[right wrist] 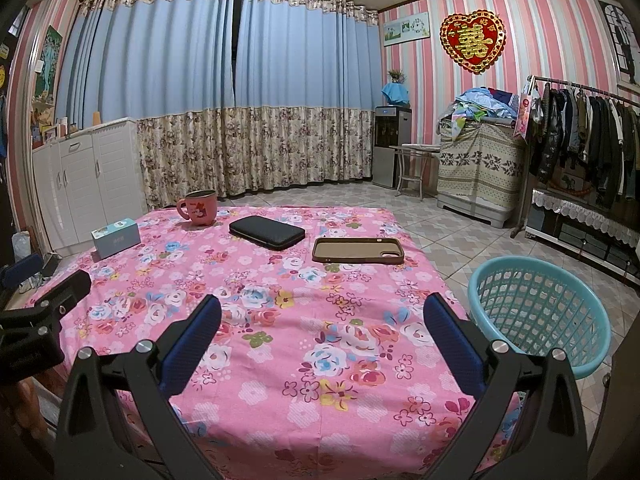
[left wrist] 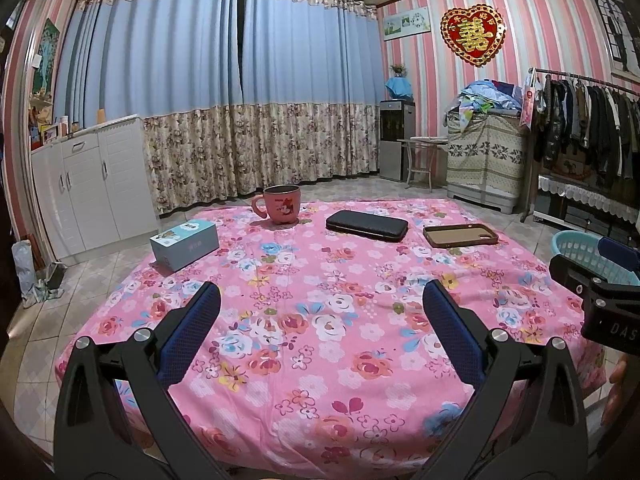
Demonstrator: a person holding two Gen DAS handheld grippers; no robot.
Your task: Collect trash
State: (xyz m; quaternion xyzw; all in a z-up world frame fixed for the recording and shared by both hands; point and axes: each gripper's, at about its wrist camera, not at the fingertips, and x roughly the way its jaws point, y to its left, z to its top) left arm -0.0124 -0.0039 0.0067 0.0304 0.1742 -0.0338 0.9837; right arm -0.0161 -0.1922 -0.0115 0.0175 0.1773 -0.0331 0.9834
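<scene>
A table with a pink floral cloth (left wrist: 320,320) (right wrist: 280,300) holds a small light blue box (left wrist: 185,243) (right wrist: 115,237), a pink mug (left wrist: 281,204) (right wrist: 201,207), a black case (left wrist: 367,225) (right wrist: 267,232) and a brown phone case (left wrist: 460,235) (right wrist: 358,250). A teal basket (right wrist: 536,312) (left wrist: 588,254) stands on the floor right of the table. My left gripper (left wrist: 320,292) is open and empty over the near half of the cloth. My right gripper (right wrist: 320,304) is open and empty beside it; its body also shows in the left wrist view (left wrist: 600,300).
White cabinets (left wrist: 92,184) stand along the left wall, curtains (left wrist: 240,100) behind the table. A water dispenser (left wrist: 396,140), a small stand, a covered chest (left wrist: 484,156) and a clothes rack (left wrist: 588,120) line the right side. The floor is tiled.
</scene>
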